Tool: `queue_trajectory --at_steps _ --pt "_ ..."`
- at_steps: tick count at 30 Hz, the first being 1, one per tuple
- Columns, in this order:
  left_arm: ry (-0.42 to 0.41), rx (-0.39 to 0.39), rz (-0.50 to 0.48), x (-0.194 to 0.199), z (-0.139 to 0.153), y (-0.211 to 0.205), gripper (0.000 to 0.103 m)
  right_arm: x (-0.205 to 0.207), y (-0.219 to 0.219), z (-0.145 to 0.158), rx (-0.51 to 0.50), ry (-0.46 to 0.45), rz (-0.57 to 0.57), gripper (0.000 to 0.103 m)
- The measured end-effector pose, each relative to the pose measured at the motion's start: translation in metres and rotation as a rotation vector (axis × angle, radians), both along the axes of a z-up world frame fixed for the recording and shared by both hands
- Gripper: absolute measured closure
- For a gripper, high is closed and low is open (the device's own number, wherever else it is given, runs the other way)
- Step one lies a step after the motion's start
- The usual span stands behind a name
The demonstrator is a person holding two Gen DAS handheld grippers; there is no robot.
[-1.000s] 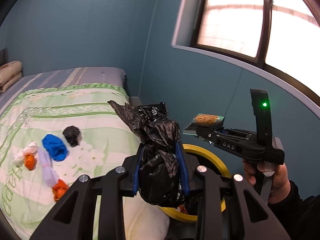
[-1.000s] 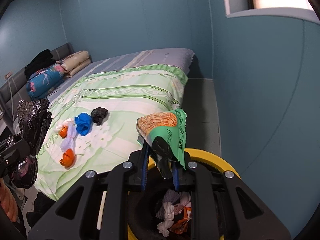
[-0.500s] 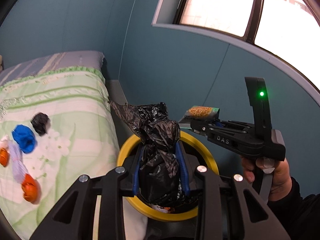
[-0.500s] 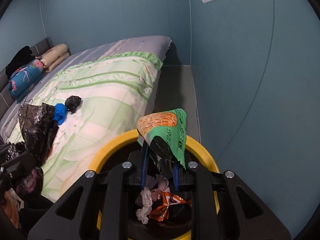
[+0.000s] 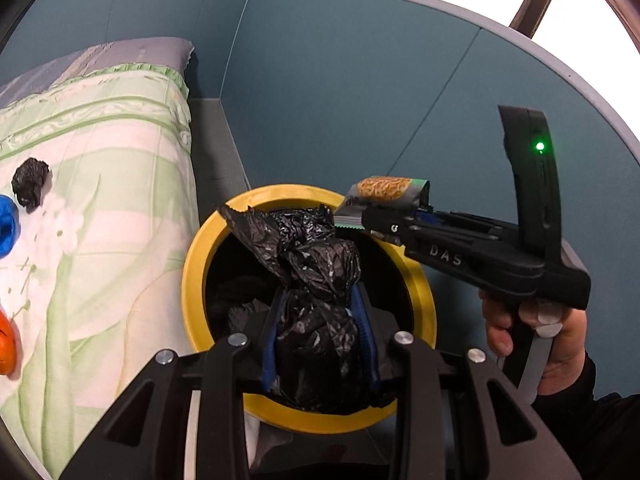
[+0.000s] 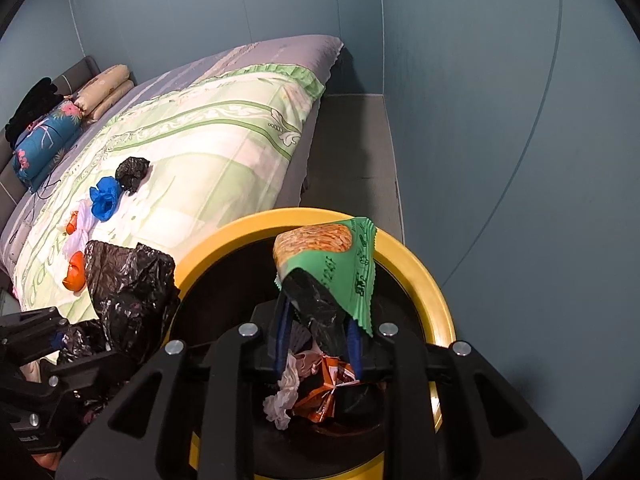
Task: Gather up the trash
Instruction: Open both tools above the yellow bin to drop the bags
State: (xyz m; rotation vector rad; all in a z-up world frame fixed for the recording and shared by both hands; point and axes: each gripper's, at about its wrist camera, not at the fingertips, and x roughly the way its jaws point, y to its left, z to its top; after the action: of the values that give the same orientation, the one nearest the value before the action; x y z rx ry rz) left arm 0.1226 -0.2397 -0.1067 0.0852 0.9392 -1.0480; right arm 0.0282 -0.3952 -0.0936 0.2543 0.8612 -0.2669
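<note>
Hanging over the yellow bin [image 6: 424, 276], the right gripper [image 6: 316, 320] pinches a green snack wrapper [image 6: 336, 256], bin at 6 o'clock.

My left gripper [image 5: 320, 316] tilted steeply down, blue pads clamped on both sides of crumpled black bag [image 5: 316, 280]. My right gripper [image 6: 316, 312] also pitched down, jaws just eased open a little, green snack wrapper [image 6: 340, 256] between pads, narrow gap. Right hand [image 5: 536, 336] wrapped round pistol grip, finger on trigger, dark sleeve at wrist. Both grippers close together, side by side.
</note>
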Motion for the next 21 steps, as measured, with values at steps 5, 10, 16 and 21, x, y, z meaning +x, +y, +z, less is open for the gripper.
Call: queue_trajectory --at_steps 5,10,16,21 --pt "-0.001 -0.016 0.008 0.002 0.0 0.003 0.068 0.0 -0.004 0.0 0.012 -0.002 -0.011 0.068" --pt "0.001 -0.036 0.033 0.004 0.004 0.013 0.049 -0.002 -0.009 0.002 0.016 -0.008 -0.033 0.061" --pt "-0.01 -0.05 0.076 0.01 0.011 0.024 0.041 -0.005 -0.013 0.008 0.016 -0.032 -0.058 0.054" --pt "-0.038 -0.061 0.13 0.016 0.018 0.038 0.035 -0.007 -0.013 0.018 0.005 -0.082 -0.071 0.048"
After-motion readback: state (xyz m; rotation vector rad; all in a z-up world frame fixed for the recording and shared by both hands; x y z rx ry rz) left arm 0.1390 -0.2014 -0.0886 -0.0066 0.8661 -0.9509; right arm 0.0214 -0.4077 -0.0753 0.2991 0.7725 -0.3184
